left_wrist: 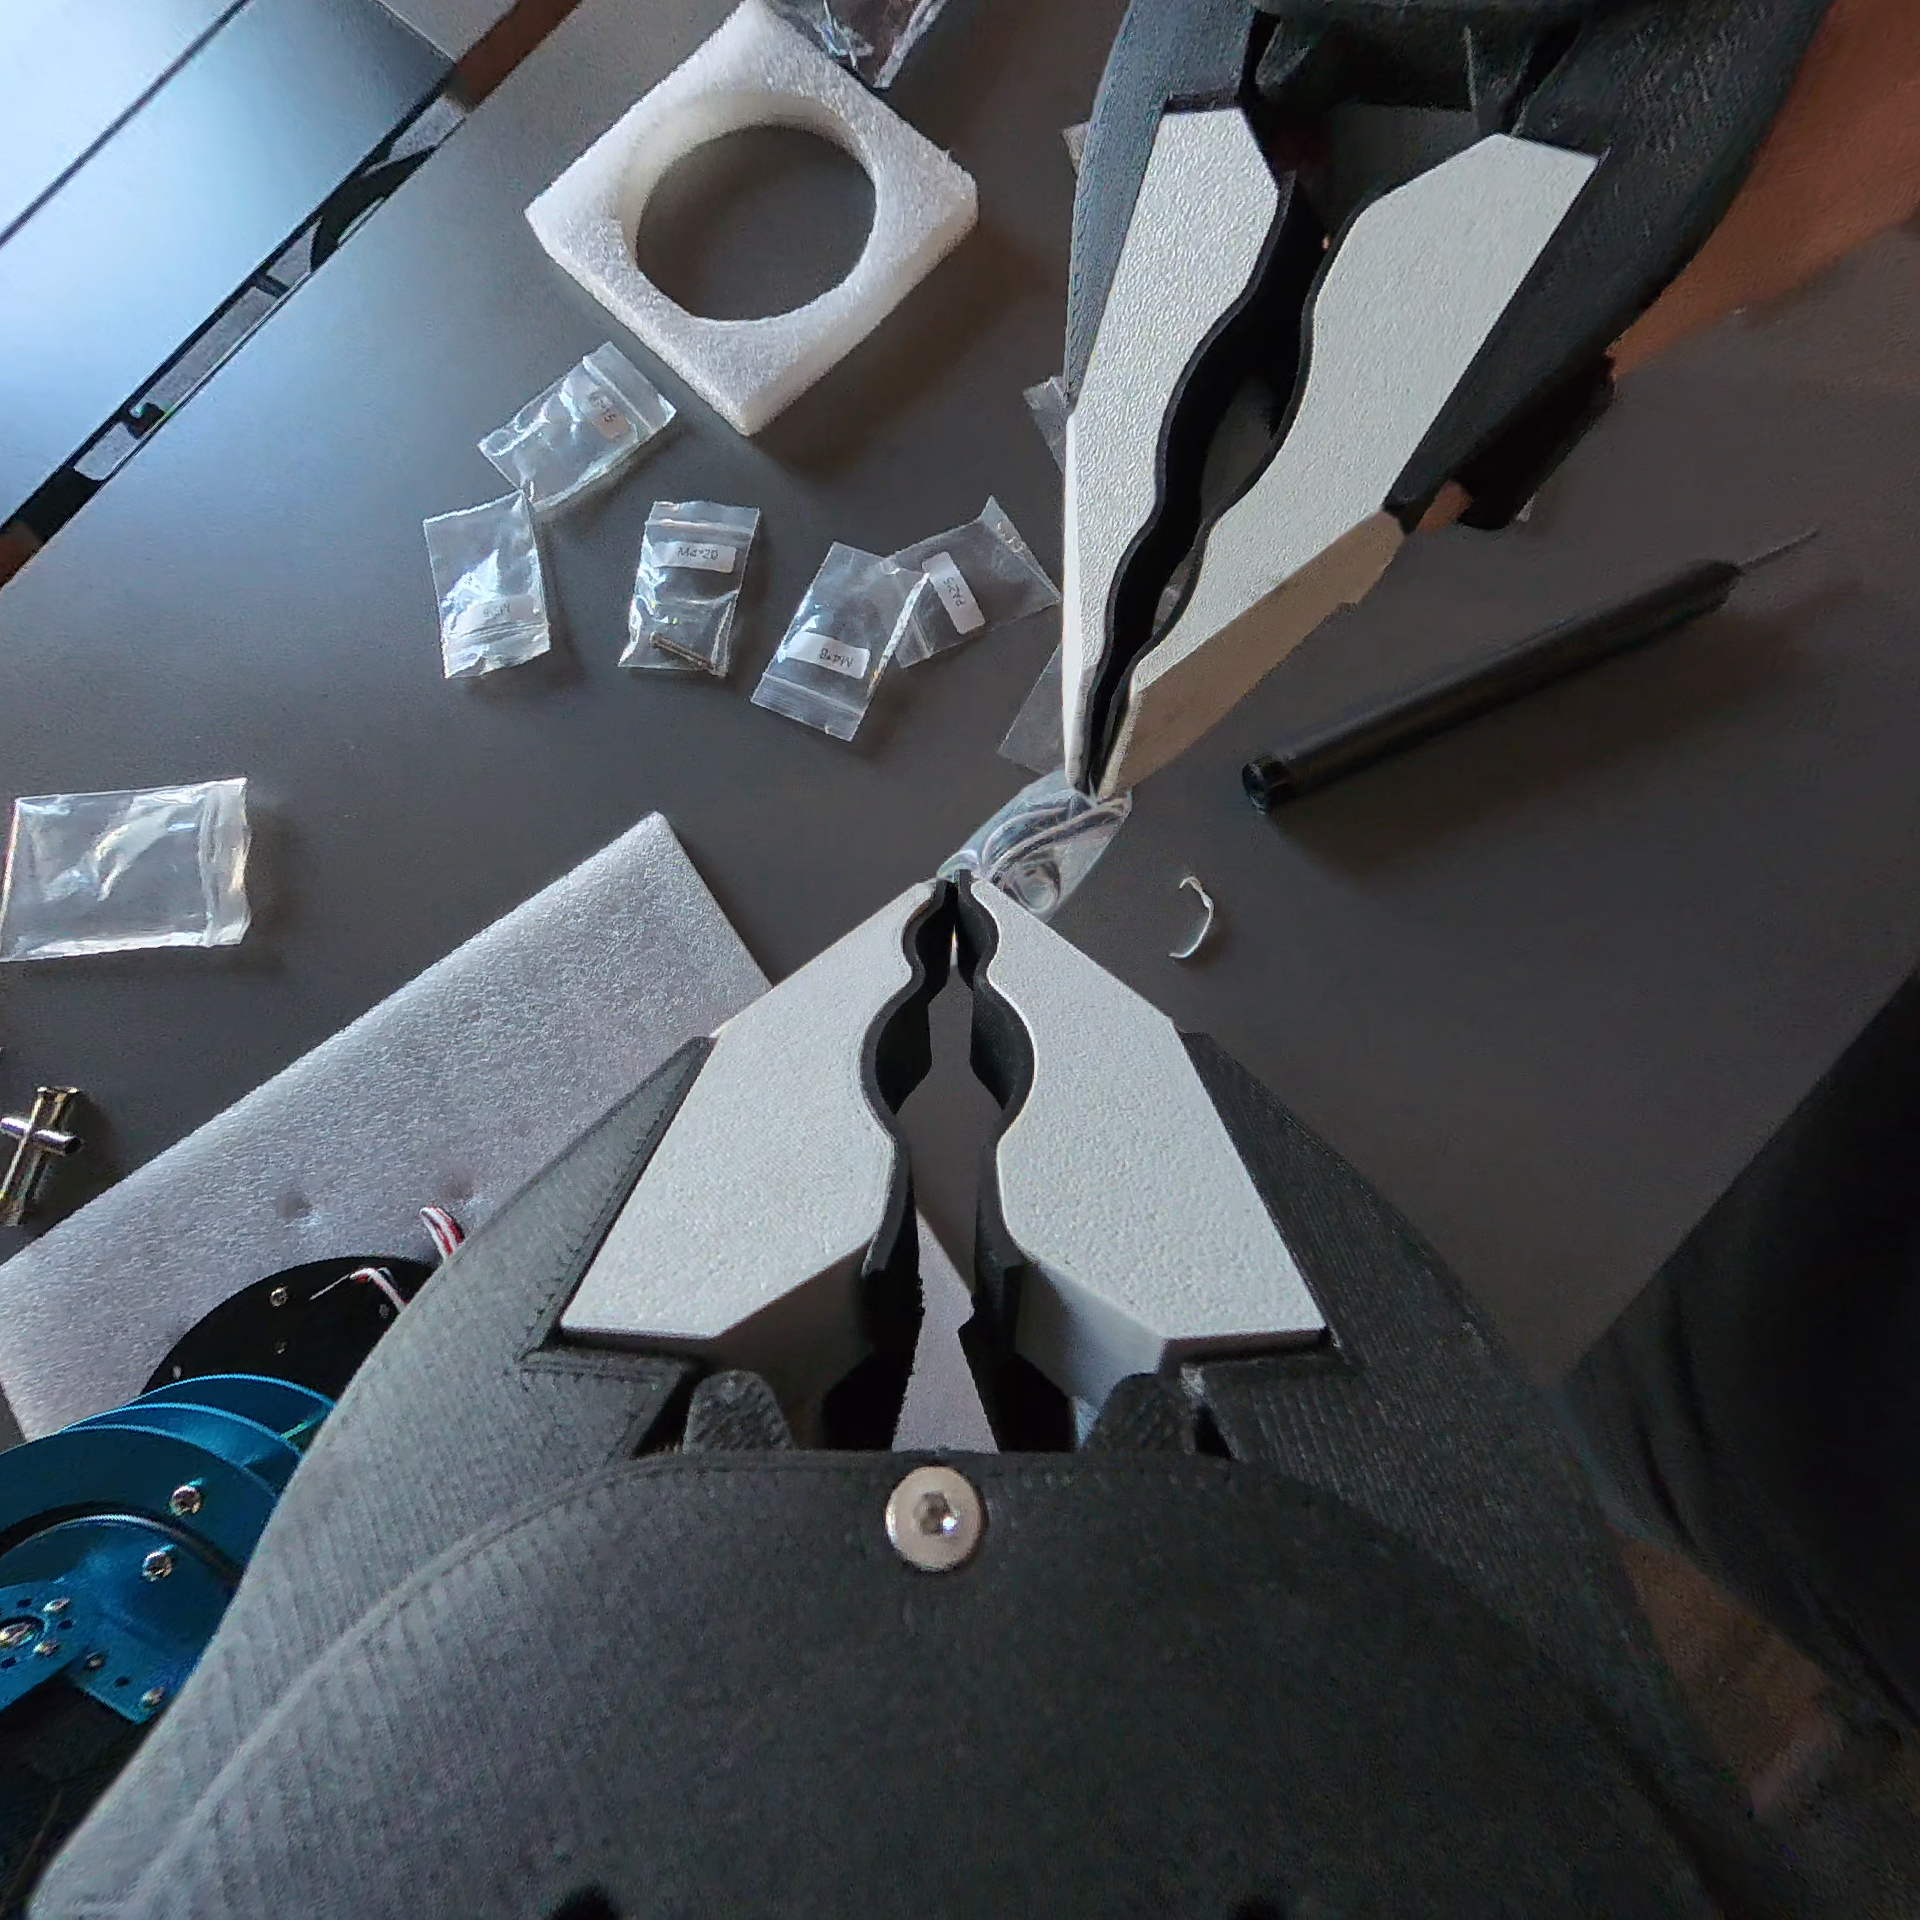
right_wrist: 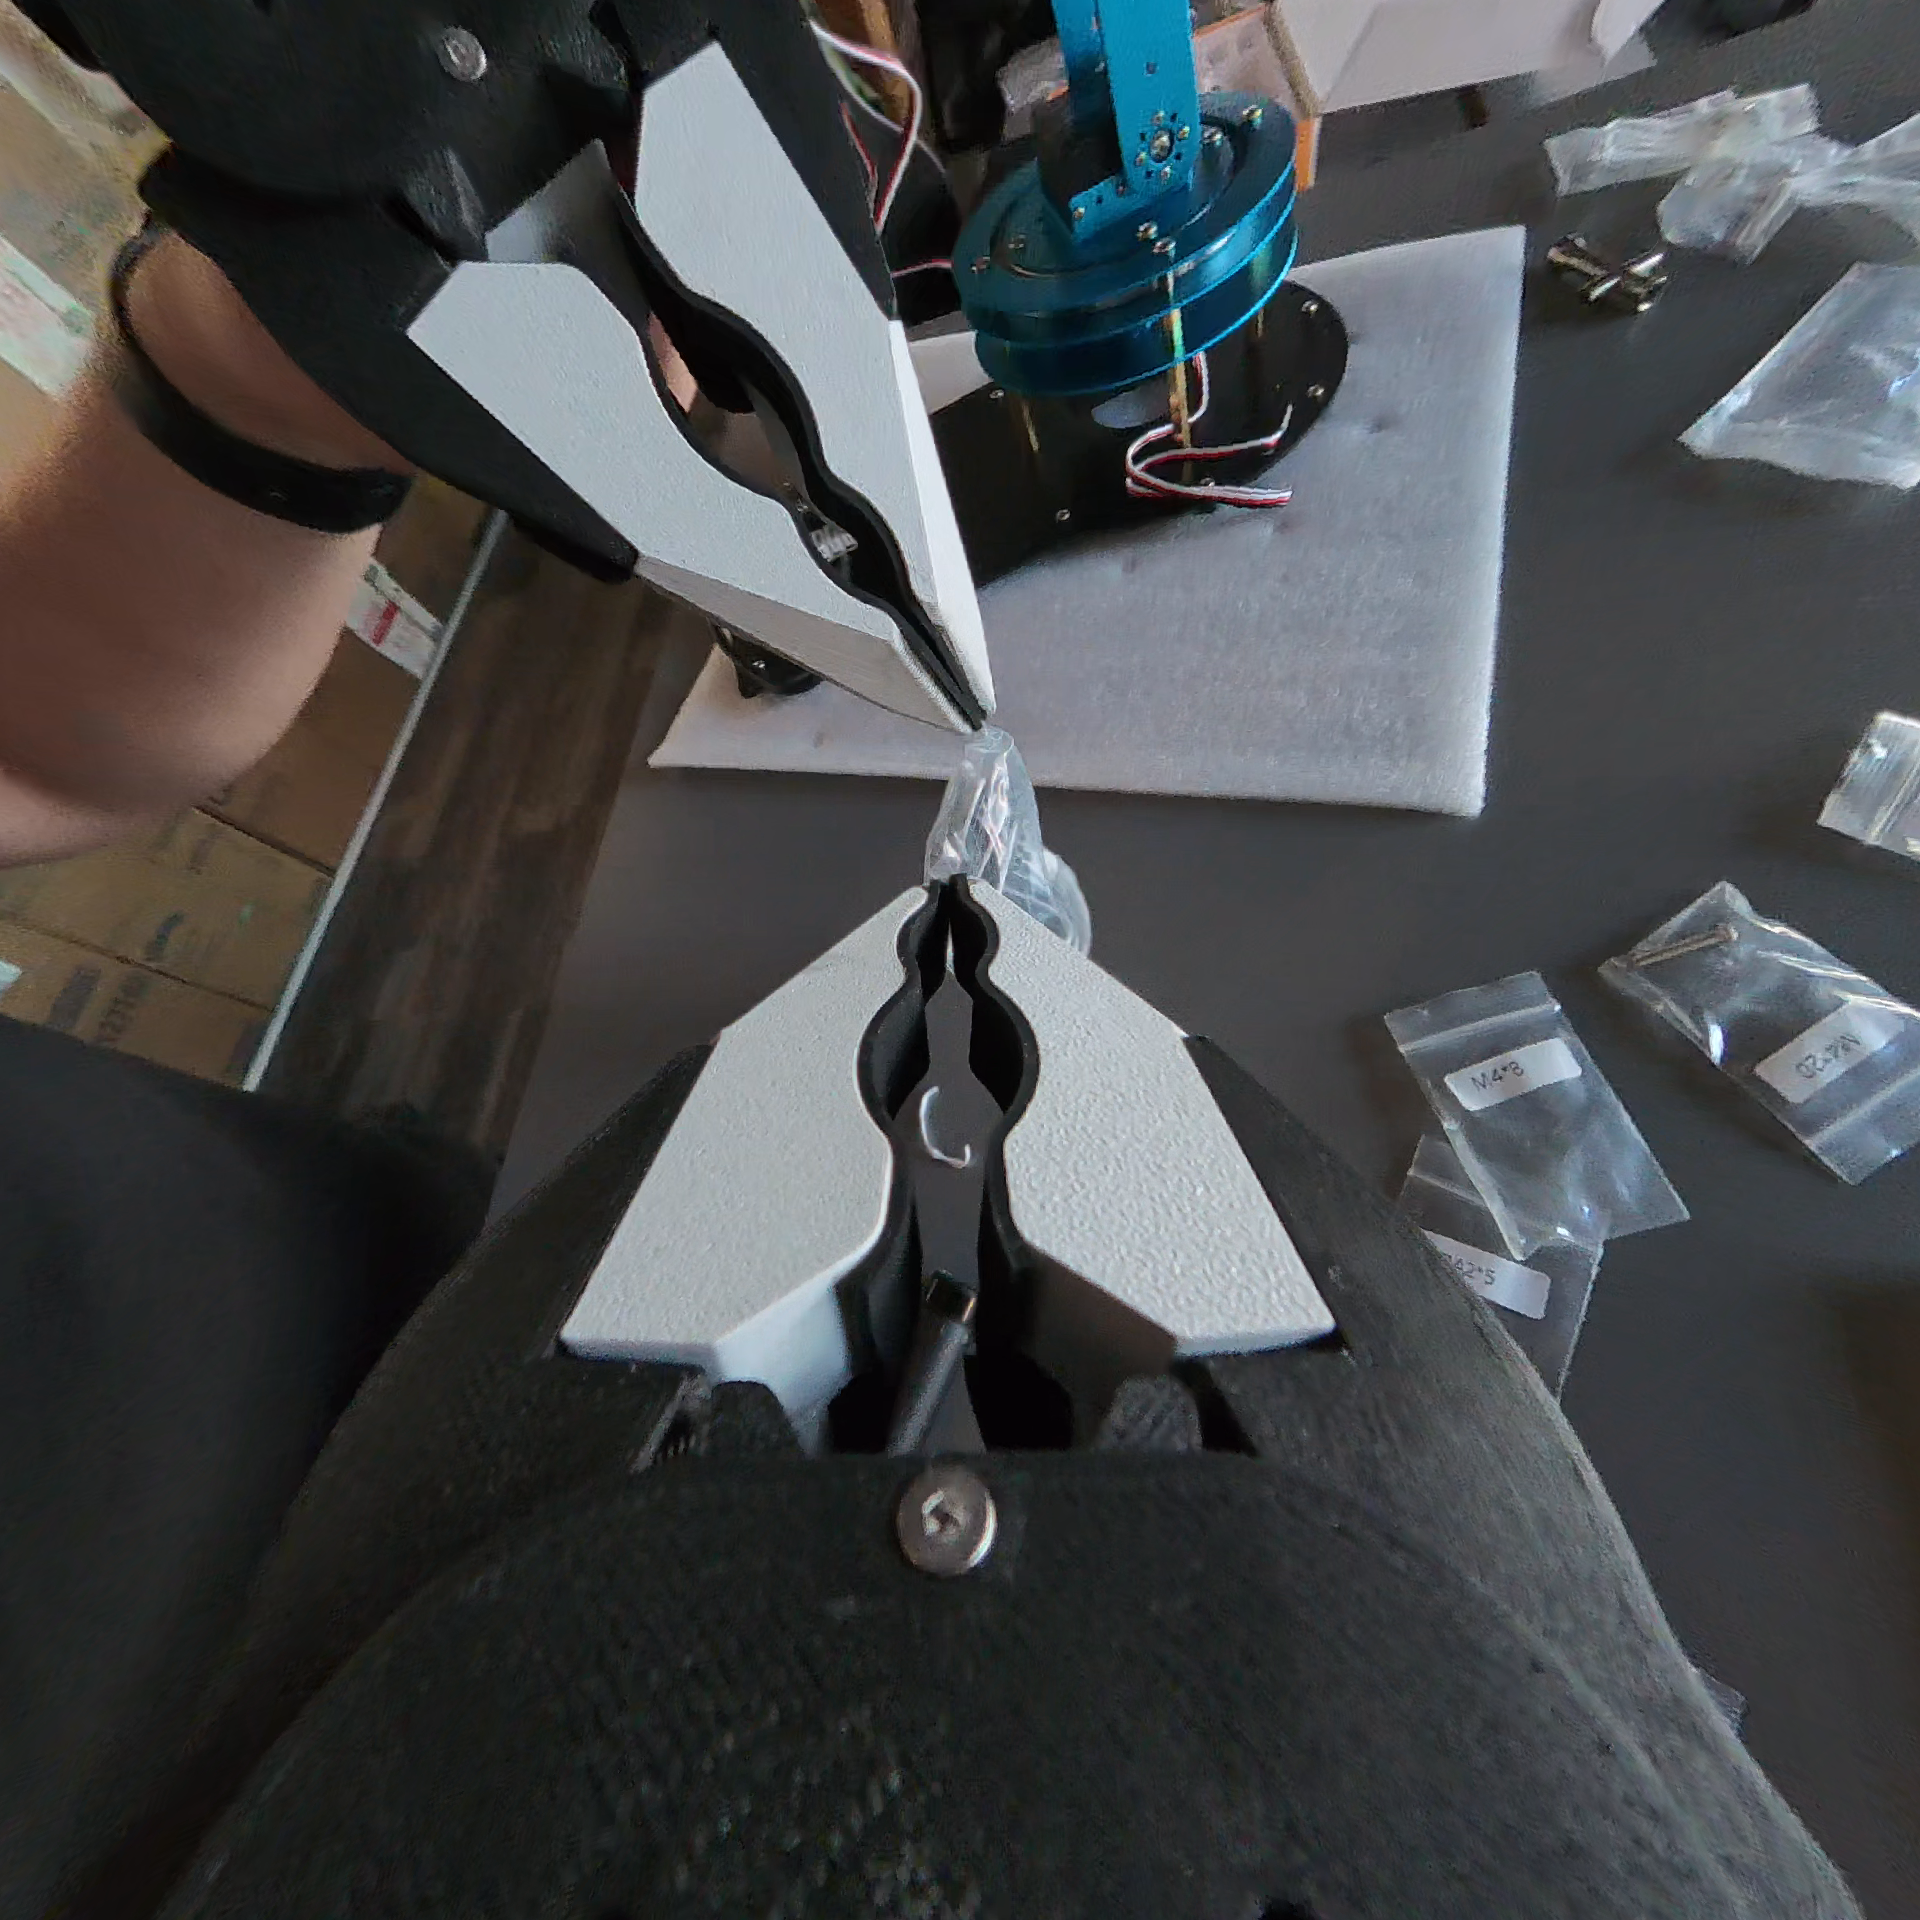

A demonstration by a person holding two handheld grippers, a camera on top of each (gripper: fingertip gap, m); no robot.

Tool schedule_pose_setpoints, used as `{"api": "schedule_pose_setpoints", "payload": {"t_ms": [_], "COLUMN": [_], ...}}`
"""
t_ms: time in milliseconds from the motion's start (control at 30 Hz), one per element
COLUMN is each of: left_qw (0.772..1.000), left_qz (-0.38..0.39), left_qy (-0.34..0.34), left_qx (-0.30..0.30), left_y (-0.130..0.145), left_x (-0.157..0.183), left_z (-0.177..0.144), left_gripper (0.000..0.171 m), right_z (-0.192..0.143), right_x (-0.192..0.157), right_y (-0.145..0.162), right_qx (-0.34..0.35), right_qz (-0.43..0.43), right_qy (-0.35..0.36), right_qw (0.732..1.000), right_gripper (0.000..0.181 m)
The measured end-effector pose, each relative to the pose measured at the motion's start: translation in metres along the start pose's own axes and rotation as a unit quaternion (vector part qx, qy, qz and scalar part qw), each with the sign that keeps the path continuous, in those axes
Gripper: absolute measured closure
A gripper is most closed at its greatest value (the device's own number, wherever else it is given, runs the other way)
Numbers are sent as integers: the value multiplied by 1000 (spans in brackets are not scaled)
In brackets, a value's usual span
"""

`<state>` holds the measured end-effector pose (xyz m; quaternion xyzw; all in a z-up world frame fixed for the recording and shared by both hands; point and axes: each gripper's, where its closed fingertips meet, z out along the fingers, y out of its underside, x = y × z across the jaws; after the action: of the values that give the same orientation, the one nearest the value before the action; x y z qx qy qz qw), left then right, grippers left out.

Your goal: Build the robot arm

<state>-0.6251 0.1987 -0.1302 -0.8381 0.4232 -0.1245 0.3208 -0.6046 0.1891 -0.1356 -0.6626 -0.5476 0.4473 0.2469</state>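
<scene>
A small clear plastic bag [left_wrist: 1023, 847] with something small inside hangs stretched between my two grippers above the dark table [left_wrist: 1455, 1039]. My left gripper [left_wrist: 954, 885] is shut on one end of it. My right gripper [left_wrist: 1091, 781] comes in from the top right and is shut on the other end. In the right wrist view the bag [right_wrist: 982, 821] runs from my right gripper [right_wrist: 948, 885] up to my left gripper [right_wrist: 977, 722]. A small white curl of plastic [left_wrist: 1195, 920] lies on the table just right of the bag; it also shows in the right wrist view [right_wrist: 943, 1127].
Several small labelled zip bags [left_wrist: 691, 603] lie spread on the table, with a white foam square with a round hole [left_wrist: 894, 197] behind. A black rod [left_wrist: 1475, 696] lies at right. A blue metal turntable assembly [right_wrist: 1127, 270] stands on a white foam sheet [right_wrist: 1247, 665]. A metal cross tool [left_wrist: 36, 1148] lies at left. My two grippers' fingertips are within a few centimetres of each other. My right gripper's tips are some 11 centimeters from the small white curl of plastic [left_wrist: 1195, 920]. Look for it in the right wrist view [right_wrist: 935, 1129] too.
</scene>
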Motion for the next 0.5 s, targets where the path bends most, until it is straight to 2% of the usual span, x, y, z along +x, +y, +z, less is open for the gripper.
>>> {"api": "schedule_pose_setpoints", "payload": {"t_ms": [100,200,267,333,433,500], "left_qw": [1000,999,999,999,999,999], "left_qz": [6,35,38,30,20,17], "left_qy": [4,-10,-12,-11,-11,-8], "left_qx": [12,5,8,14,26,39], "left_y": [-5,-5,-5,-6,-5,-7], "left_x": [4,6,7,7,7,8], "left_z": [-1,-2,-3,-4,-4,-6], "left_gripper": [171,171,171,171,171,171], "right_z": [2,-4,-11,-17,-17,-11], "right_x": [4,8,3,0,-2,1], "right_y": [13,2,-21,-35,-38,-30], "right_qx": [-34,-33,-14,-26,-74,-115], "right_qz": [-14,-37,-60,-86,-107,-110], "right_qy": [-1,15,16,20,-1,-18], "right_qw": [999,999,998,996,992,987], "right_gripper": [181,153,152,152,154,158]}}
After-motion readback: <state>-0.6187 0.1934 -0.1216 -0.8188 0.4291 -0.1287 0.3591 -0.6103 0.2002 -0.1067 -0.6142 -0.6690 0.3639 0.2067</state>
